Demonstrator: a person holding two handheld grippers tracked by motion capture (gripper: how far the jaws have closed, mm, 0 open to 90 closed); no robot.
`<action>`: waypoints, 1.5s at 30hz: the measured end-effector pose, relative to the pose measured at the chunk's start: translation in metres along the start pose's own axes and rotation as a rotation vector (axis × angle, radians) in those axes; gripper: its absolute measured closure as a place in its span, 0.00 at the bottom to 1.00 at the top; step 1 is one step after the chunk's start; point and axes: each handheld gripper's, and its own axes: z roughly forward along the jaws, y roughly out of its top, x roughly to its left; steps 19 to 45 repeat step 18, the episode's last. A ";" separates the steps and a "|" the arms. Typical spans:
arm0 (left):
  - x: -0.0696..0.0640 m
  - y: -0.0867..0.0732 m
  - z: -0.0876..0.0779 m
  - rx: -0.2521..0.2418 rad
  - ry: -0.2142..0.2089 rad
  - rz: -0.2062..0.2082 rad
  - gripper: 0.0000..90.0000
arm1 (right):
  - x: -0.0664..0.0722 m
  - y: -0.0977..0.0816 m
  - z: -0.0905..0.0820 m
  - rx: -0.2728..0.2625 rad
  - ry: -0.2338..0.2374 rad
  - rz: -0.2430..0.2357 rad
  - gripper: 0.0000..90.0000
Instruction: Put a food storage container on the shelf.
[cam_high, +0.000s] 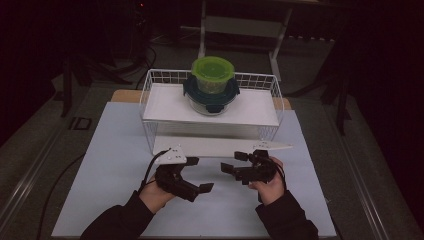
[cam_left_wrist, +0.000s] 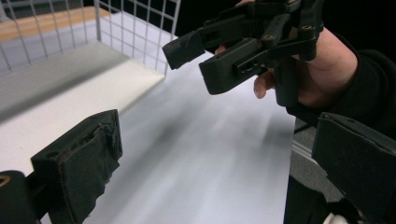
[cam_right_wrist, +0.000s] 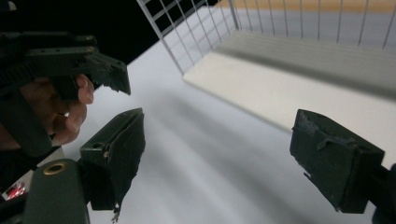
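The high view looks forward and down over the table (cam_high: 110, 165); each gripper view sits low, close, sharing the wire basket (cam_left_wrist: 135, 28)

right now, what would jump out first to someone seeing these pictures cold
The bright green container stands out most, stacked on a dark-lidded glass bowl on the white shelf of a wire basket at the far middle of the table. Nearer the person, the left gripper and right gripper hover over the pale mat, facing each other, both with jaws apart and holding nothing.
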 end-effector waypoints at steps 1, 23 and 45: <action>-0.001 -0.005 0.003 0.012 0.000 0.004 0.02 | 0.000 -0.003 0.001 0.013 0.003 0.001 0.20; 0.002 -0.032 0.012 0.013 -0.012 -0.008 0.02 | -0.006 -0.027 0.001 0.037 -0.025 -0.024 0.19; 0.002 -0.032 0.012 0.013 -0.012 -0.008 0.02 | -0.006 -0.027 0.001 0.037 -0.025 -0.024 0.19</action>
